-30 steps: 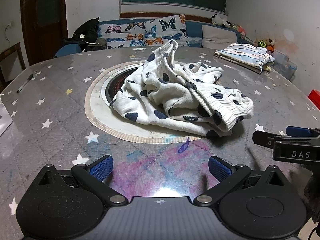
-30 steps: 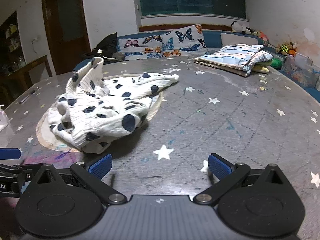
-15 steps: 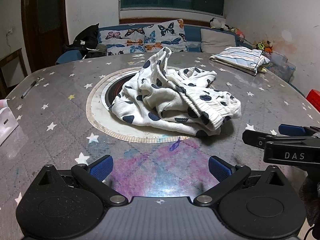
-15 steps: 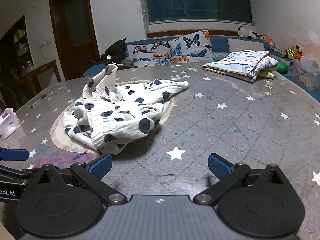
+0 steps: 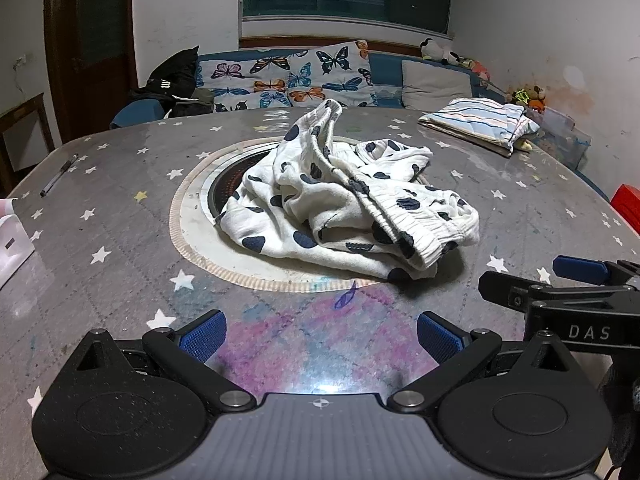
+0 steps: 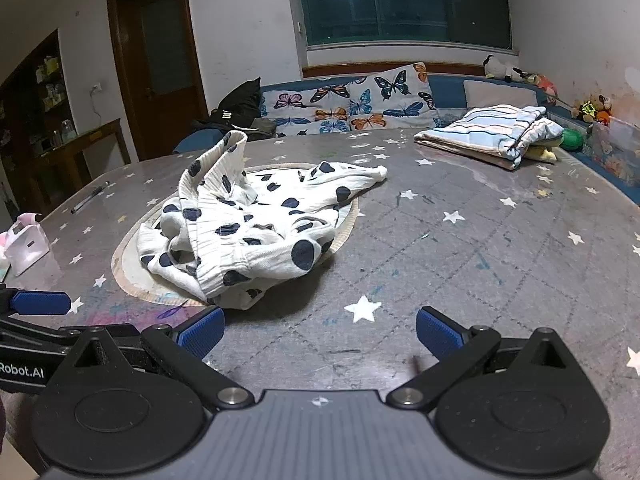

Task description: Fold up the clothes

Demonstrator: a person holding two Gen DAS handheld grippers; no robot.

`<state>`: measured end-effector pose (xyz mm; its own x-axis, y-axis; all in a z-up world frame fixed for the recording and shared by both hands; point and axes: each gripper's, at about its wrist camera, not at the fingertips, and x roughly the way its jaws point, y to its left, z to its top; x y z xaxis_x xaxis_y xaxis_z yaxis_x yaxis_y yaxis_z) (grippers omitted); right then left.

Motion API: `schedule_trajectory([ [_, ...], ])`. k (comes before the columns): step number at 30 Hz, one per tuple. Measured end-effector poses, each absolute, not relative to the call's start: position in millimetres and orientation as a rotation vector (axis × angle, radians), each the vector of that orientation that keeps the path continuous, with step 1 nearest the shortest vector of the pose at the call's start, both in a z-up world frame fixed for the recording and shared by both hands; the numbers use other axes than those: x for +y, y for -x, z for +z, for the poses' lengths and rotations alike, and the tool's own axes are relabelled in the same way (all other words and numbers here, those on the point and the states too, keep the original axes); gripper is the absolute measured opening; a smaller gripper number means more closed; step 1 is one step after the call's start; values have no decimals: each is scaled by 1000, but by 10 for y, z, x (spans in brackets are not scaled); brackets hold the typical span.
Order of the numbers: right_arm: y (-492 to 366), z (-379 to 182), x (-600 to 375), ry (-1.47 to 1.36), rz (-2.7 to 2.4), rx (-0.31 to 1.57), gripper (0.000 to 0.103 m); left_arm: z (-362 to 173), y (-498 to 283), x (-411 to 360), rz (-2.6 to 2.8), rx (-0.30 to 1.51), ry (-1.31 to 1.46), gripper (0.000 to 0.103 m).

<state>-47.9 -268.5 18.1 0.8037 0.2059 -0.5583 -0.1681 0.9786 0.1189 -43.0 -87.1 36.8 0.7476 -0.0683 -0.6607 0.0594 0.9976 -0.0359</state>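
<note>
Left gripper [image 5: 320, 330], right gripper [image 6: 318, 330]: jaws wide, empty. Spotted garment [image 5: 348, 204] crumpled at centre of table [image 5: 100, 220], over round inset. Soft, light, limp; grip ribbed waistband edge.

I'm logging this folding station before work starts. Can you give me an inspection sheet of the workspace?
Surface: grey star-patterned table, round inset at its centre, purple stain near the front edge.
Job's things: crumpled white garment with dark blue dots, unfolded; folded striped cloth at the far right.
Clutter: pen, white box.
Grippers: left gripper and right gripper open, empty.
Cables: nothing seen.
Surroundings: butterfly cushions, dark window, wooden door.
</note>
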Motion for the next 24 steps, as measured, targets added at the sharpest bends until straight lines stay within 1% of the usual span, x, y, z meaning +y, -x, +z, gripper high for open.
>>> schedule_trajectory([
  [15, 412, 239, -2661, -57, 214, 602, 102, 444, 251, -810, -91, 710, 34, 103],
  [17, 386, 259, -2670, -62, 215, 599, 96, 472, 194, -807, -94, 705, 35, 103],
  [24, 250, 300, -2702, -78, 220, 601, 95, 568, -1, -791, -97, 682, 24, 103],
])
